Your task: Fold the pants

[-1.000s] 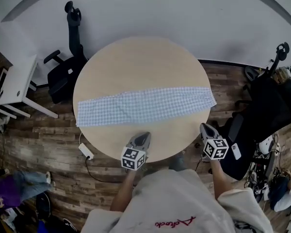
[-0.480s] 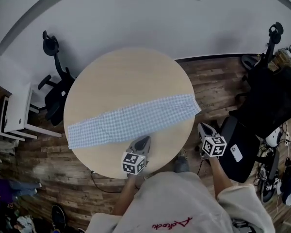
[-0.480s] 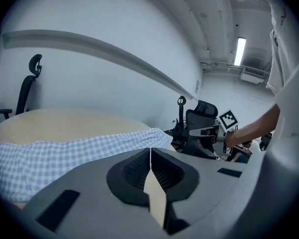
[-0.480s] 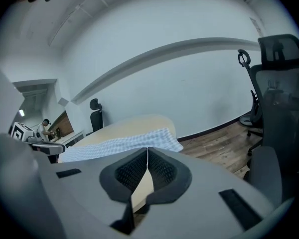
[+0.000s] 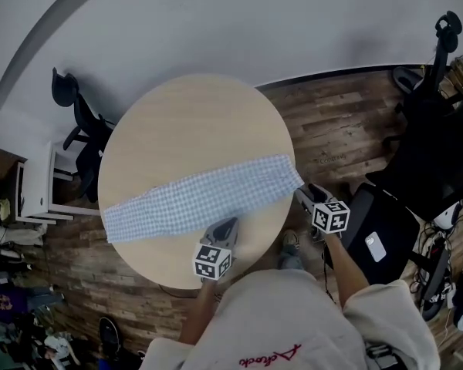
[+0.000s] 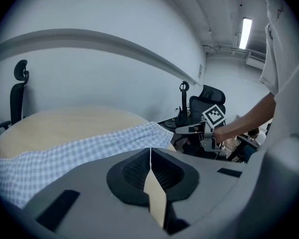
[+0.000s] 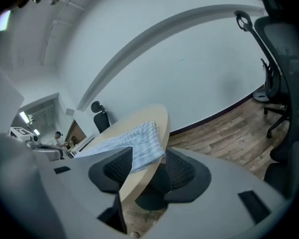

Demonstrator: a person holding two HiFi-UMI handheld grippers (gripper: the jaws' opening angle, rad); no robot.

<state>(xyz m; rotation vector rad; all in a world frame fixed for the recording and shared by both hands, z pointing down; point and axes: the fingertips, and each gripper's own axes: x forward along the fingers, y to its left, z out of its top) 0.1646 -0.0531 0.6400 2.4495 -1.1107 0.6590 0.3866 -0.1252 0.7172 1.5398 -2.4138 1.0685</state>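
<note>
The right gripper has just been opening its jaws; the pants end, drooping over the desk edge, sits in the gap, unpinched. The left gripper is closed and empty, with cloth just ahead. The fabric looks light and limp, so pinching the end corners through both layers seems best.

Even soft light, strong fisheye warp, dark corners.

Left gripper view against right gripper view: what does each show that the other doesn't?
Only left: the left tool shut and empty, plus the arm holding the right tool. Only right: the right tool's jaws, which have just been opening, the pants end between them unpinched, and the wood floor. Both: pants, table, white wall.
</note>
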